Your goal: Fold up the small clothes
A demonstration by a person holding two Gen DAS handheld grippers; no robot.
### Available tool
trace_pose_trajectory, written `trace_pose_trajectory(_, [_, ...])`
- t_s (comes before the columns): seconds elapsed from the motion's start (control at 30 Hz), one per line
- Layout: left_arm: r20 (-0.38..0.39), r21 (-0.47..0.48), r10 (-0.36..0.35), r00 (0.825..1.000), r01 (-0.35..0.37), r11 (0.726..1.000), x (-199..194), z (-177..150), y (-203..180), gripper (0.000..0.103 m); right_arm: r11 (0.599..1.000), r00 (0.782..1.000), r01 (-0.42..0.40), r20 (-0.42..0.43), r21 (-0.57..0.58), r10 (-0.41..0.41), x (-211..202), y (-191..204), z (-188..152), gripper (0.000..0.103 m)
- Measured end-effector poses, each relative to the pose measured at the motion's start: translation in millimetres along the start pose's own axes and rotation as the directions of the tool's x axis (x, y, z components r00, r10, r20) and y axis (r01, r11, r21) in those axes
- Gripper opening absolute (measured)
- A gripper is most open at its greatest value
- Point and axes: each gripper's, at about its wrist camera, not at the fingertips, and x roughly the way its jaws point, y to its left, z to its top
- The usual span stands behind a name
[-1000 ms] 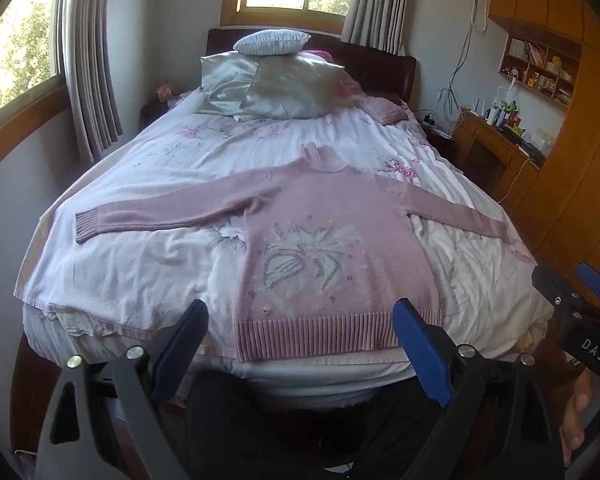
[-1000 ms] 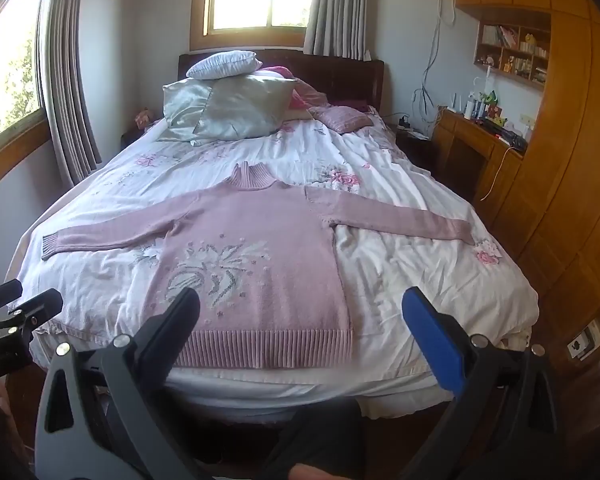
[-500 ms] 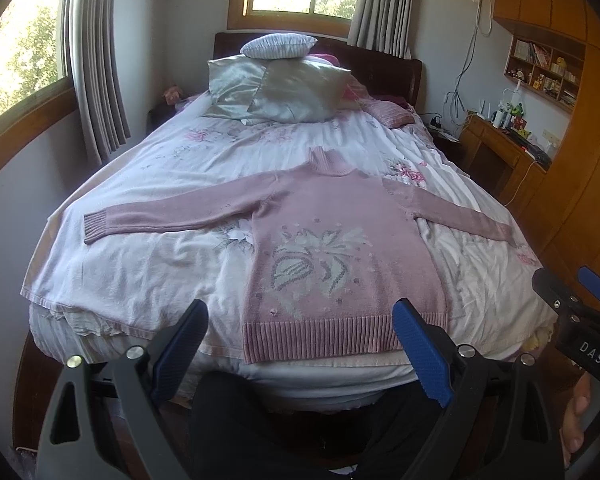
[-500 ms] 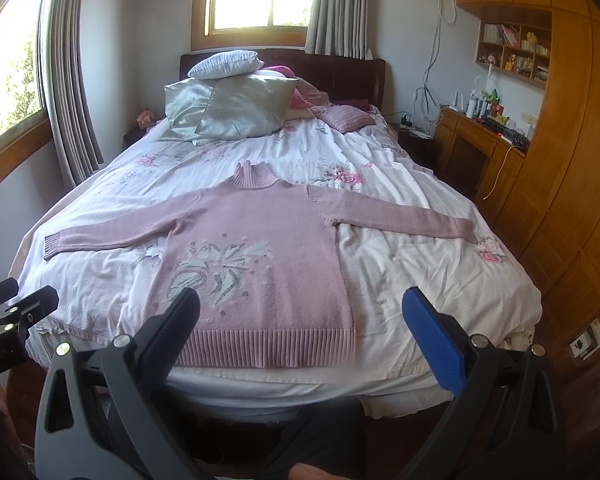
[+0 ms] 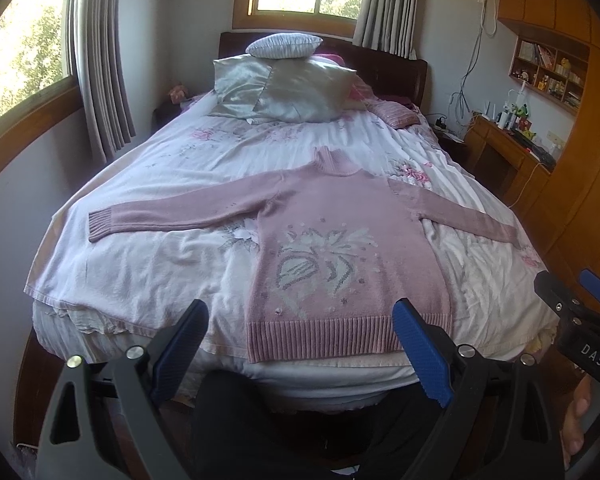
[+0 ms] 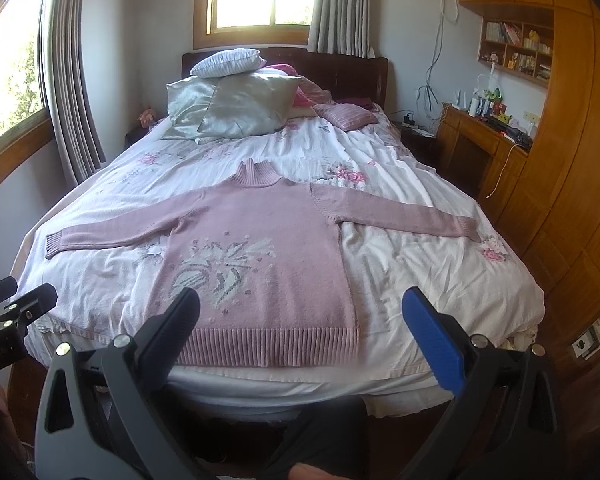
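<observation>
Since a second ago both views have drifted slightly, the sweater (image 5: 340, 256) sitting a little lower in frame. It lies flat at centre on the bed (image 5: 140, 280), sleeves spread. The left gripper (image 5: 300, 344) and right gripper (image 6: 300, 332) gape wide, empty. Folding is not begun; next likely calls for reaching a sleeve.

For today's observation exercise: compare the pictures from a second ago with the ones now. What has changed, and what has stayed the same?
Little has changed. The left gripper has tilted slightly, so the bed sits a little lower in its view; the right gripper barely shifted. Nothing was grasped or released. Both grippers remain open, short of the bed, and the pink sweater still lies flat, sleeves spread.
</observation>
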Motion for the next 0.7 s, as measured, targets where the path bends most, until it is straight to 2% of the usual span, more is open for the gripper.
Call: trace_pose_trajectory(0.7, [0.007,-0.007,0.011,1.000,-0.010,1.000,-1.5,2.7,4.3,0.094,1.000,1.000,-0.006,0.001,0.003,0.006,0.2,1.3,0.6,0.100])
